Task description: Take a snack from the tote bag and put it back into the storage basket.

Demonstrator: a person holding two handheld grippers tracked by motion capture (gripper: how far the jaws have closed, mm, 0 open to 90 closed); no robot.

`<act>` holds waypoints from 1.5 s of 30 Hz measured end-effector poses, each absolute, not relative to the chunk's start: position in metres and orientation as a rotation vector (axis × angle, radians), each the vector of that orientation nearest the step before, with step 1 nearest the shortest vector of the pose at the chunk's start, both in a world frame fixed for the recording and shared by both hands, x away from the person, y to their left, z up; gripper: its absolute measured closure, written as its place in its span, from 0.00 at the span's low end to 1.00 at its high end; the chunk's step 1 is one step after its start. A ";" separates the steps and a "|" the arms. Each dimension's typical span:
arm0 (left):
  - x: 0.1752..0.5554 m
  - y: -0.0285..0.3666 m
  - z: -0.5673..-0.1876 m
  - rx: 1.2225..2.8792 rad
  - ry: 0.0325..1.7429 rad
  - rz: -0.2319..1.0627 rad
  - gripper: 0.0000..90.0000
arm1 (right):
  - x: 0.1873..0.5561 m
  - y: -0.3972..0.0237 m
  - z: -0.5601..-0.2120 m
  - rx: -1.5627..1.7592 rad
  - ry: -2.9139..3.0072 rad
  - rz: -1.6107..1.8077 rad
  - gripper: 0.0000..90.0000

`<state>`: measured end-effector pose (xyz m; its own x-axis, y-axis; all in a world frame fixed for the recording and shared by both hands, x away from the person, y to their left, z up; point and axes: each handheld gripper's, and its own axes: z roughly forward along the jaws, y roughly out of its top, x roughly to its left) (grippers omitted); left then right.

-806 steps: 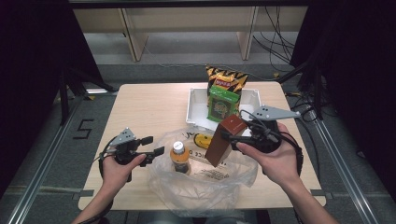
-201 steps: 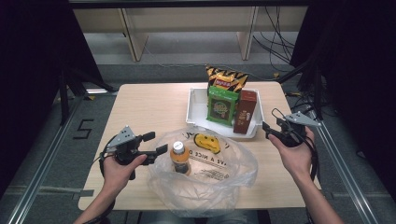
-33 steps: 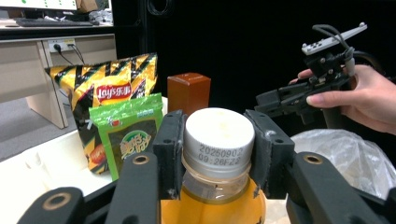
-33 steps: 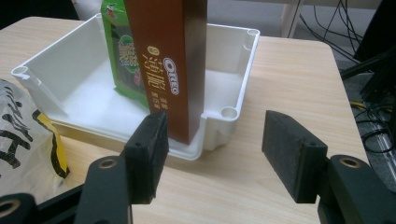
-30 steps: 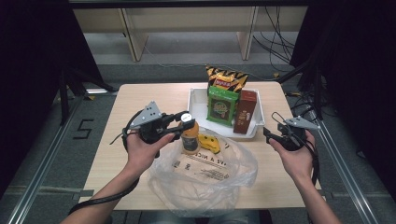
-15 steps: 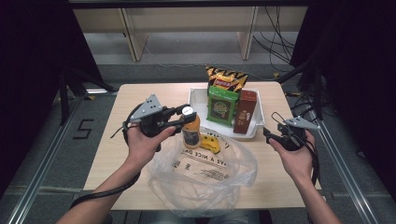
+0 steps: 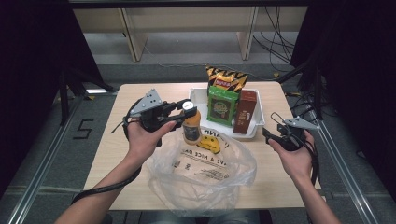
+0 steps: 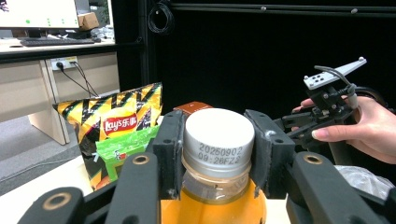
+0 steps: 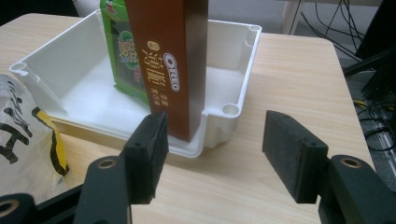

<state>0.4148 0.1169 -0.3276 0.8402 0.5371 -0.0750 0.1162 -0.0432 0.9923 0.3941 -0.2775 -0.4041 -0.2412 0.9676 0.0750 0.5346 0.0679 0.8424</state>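
Observation:
An orange juice bottle (image 7: pixel 191 127) with a white cap (image 8: pixel 218 140) hangs upright just above the table, by the front left corner of the white tray (image 7: pixel 198 94). My left gripper (image 7: pixel 187 110) is shut on its neck; both pads (image 8: pixel 169 144) press just under the cap. My right gripper (image 7: pixel 269 135) is open with nothing between its jaws, low over the table right of the tray. In the right gripper view it (image 9: pixel 212 154) faces the brown Oreo box (image 9: pixel 168 60) standing in the tray's (image 9: pixel 233 60) near corner.
The tray also holds a green packet (image 7: pixel 222 105) and a yellow-black chips bag (image 7: pixel 226 78) beside the Oreo box (image 7: pixel 245 112). A crumpled clear plastic bag (image 7: pixel 205 172) with a yellow item (image 7: pixel 210 144) lies at the front middle. Bare wood is at the table's left.
The left gripper, earlier open beside the bottle in the bag, has shut on it and lifted it toward the tray, edging farther in the last second. The right gripper has not moved.

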 end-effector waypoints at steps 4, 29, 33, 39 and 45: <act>0.418 0.116 -0.326 1.597 0.529 0.367 0.65 | 0.395 -0.277 -0.405 1.485 1.823 1.087 0.46; 0.423 0.114 -0.310 1.574 0.513 0.379 0.65 | 0.395 -0.277 -0.406 1.483 1.823 1.090 0.45; 0.422 0.113 -0.306 1.568 0.507 0.381 0.65 | 0.395 -0.277 -0.406 1.482 1.824 1.086 0.45; 0.425 0.112 -0.301 1.563 0.504 0.387 0.65 | 0.395 -0.277 -0.406 1.488 1.824 1.088 0.45; 0.432 0.113 -0.297 1.555 0.509 0.386 0.65 | 0.395 -0.277 -0.406 1.486 1.828 1.084 0.45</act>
